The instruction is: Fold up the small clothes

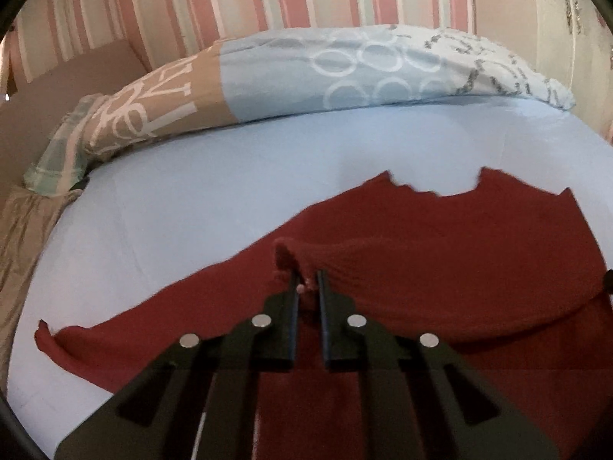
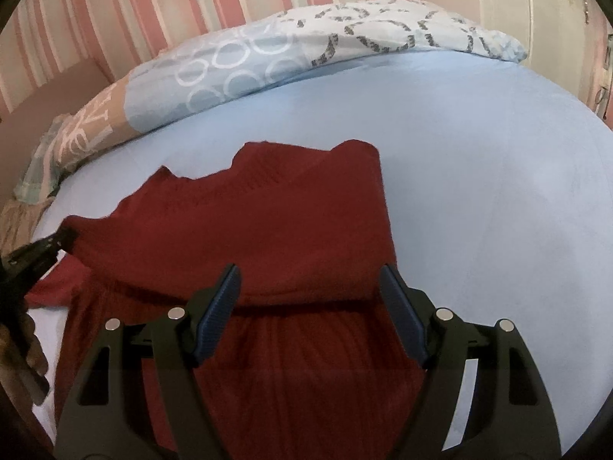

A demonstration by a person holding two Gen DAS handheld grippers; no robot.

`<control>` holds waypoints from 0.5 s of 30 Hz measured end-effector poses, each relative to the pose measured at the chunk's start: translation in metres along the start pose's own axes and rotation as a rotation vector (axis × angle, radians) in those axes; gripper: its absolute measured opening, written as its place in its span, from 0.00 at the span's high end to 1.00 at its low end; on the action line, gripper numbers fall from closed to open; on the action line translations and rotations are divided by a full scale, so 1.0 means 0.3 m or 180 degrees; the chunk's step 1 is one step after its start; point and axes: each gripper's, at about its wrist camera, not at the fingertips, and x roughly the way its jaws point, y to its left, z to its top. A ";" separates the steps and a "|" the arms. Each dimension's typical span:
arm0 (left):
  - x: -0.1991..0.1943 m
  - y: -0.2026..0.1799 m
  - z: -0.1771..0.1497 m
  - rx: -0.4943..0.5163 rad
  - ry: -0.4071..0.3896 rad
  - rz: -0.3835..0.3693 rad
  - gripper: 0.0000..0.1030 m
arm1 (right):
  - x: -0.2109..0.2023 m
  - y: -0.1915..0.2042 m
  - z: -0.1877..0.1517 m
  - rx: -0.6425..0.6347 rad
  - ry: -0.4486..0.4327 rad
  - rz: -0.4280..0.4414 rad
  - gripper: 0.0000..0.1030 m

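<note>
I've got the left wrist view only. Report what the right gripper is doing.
Observer: The right gripper is open, its fingers wide apart, gripping nothing.
Operator: Tell me what's under it.
Observer: The red garment; a fold line runs across it just below the fingertips.
Operator: Now describe its right side.
Observer: The garment's right edge runs close by the right finger; beyond it lies blue sheet.
</note>
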 end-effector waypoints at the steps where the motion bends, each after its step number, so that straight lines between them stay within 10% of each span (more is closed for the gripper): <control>1: 0.012 0.011 -0.008 0.0018 0.0021 0.0029 0.91 | 0.016 0.006 0.004 -0.0032 0.0023 -0.0011 0.28; 8: 0.128 0.038 -0.105 0.0096 0.0382 0.0128 0.81 | 0.108 0.029 0.012 -0.0201 0.0218 -0.0123 0.29; 12: 0.047 0.106 -0.118 -0.0126 0.0308 0.0213 0.31 | 0.096 0.044 0.013 -0.0283 0.0173 -0.0155 0.29; 15: 0.033 0.131 -0.129 -0.0192 0.0324 0.0306 0.30 | 0.116 0.056 -0.002 -0.0369 0.0246 -0.0232 0.29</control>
